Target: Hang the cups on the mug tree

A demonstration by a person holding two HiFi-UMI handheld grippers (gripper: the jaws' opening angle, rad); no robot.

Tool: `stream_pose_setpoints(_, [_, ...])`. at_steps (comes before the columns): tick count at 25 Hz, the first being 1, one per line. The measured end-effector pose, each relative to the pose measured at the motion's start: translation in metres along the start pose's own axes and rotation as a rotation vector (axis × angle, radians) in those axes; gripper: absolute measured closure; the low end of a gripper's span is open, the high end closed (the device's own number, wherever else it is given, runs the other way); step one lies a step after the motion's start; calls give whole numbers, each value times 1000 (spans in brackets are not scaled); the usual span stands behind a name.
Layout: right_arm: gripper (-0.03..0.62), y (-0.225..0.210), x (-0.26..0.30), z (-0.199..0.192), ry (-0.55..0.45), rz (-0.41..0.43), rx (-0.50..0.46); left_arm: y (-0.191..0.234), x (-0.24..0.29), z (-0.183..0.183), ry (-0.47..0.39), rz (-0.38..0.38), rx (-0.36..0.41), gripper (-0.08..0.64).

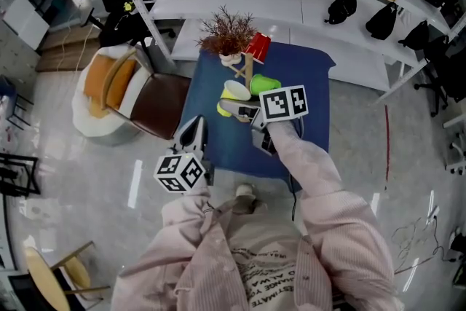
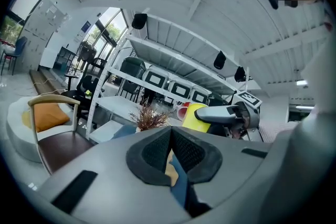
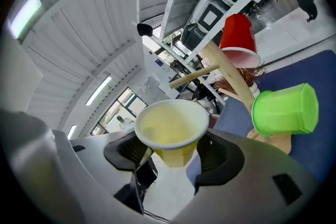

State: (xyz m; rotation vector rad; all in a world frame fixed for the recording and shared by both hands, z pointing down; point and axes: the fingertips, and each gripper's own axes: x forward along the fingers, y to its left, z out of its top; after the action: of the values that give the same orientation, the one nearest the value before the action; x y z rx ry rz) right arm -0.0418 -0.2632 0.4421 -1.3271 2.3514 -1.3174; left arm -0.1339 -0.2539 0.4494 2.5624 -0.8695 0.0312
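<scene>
**Third cup on its way to the mug tree**

Holds the left gripper (image 1: 194, 130) left of the mug tree (image 1: 248, 68) and well short of it, pads pressed together on nothing, idle. Clamps the right gripper (image 3: 170, 152) on the lower body of a yellow cup (image 3: 170, 128), open mouth facing up and back toward the camera, just short of the tree and left of its stem. Shows two pegs already taken: a green cup (image 3: 286, 110) lying sideways on a low peg at the tree's right, and a red cup (image 3: 239, 39) mouth-down near the top. Leaves one bare peg (image 3: 193, 76) jutting left from the stem, above the yellow cup.

Looks like the carry step, with the hang not yet made. Next, probably: roll the wrist to aim the cup's mouth at the bare peg, slide it over the tip, then part the jaws. Needs care not to knock the green cup close by.
</scene>
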Motion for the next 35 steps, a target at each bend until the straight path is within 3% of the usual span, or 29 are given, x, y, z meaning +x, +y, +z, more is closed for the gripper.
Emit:
stream_pose_setpoints(17, [307,-3,-1,31,-7,99,180,-2,36,22,-3,-90,49,561])
stream_pose_setpoints(24, [307,-9,-4,40,14,155,264,-9,40,25,-20,-58,56,561])
stream_pose_setpoints(35, [307,-26,-9,53,71,254,449,-23,52,34,-74,55,41,561])
